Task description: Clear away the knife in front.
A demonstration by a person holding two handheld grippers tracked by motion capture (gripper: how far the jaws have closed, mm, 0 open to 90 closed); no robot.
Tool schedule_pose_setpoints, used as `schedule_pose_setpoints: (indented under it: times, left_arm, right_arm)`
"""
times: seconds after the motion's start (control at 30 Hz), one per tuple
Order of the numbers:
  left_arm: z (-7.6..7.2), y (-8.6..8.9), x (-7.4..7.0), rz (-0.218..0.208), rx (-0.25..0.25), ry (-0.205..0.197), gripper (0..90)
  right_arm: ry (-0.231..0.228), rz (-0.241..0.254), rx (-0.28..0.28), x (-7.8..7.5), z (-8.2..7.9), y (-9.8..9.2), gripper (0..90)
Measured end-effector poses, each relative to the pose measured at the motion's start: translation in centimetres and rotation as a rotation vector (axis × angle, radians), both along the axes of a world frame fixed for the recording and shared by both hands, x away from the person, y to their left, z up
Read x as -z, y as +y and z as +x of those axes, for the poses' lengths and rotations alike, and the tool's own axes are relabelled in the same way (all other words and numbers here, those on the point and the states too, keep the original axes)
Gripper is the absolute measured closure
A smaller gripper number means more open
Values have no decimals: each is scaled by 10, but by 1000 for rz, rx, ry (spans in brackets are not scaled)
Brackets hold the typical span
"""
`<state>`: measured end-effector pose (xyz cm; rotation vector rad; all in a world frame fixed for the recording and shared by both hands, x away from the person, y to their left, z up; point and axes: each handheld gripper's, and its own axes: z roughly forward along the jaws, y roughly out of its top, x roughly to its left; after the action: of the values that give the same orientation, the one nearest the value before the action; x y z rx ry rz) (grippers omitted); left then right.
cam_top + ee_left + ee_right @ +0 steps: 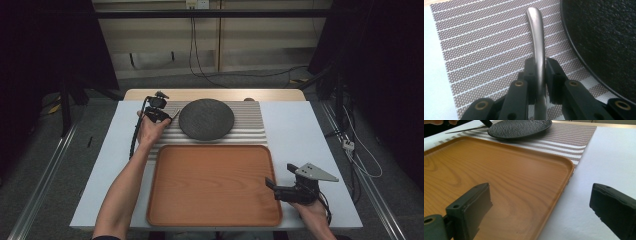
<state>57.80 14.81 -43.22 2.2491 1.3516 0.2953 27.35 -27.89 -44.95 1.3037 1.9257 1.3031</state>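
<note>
Black jaws of the right gripper (541, 207) are standing wide apart, holding nothing, straddling the wooden tray's (564, 170) near right rim. Farther off, the left gripper (539, 72) is clamping a metal utensil handle (536, 32) over the striped mat (474, 50), beside the dark plate (604, 37); its working end, probably a knife's, is cut off.

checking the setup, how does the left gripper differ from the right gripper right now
The left gripper is shut on a metal utensil handle over the striped mat; the right gripper is open and holds nothing. The left sits beside the dark plate, the right by the wooden tray's right edge. Both have black jaws.
</note>
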Motion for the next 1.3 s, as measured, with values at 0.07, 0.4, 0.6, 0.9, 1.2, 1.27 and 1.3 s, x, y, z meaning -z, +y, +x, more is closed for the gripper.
schedule_pose_setpoints:
  times: [0.07, 0.4, 0.6, 0.9, 1.2, 1.27, 1.3]
  left_arm:
    - [-1, 2, -1, 1, 2, 0, 802]
    - [-3, 8, 7, 1, 0, 27, 801]
    - [-3, 9, 8, -19, -19, 25, 797]
    - [-3, 5, 8, 1, -25, 20, 788]
    - [-5, 1, 7, 40, -7, -1, 802]
    - [-5, 2, 7, 33, -7, 0, 802]
    - [-5, 3, 7, 30, -9, 0, 802]
  right_arm:
    - [0, -2, -1, 0, 0, 0, 36]
    - [3, -4, 0, 0, 1, 1, 35]
    - [2, -5, -1, 1, 1, 1, 36]
    - [2, -3, -5, 0, 1, 1, 35]
    - [-1, -4, -7, 0, 1, 2, 36]
    - [1, -4, -6, 0, 1, 1, 35]
    - [1, -4, -4, 0, 1, 1, 36]
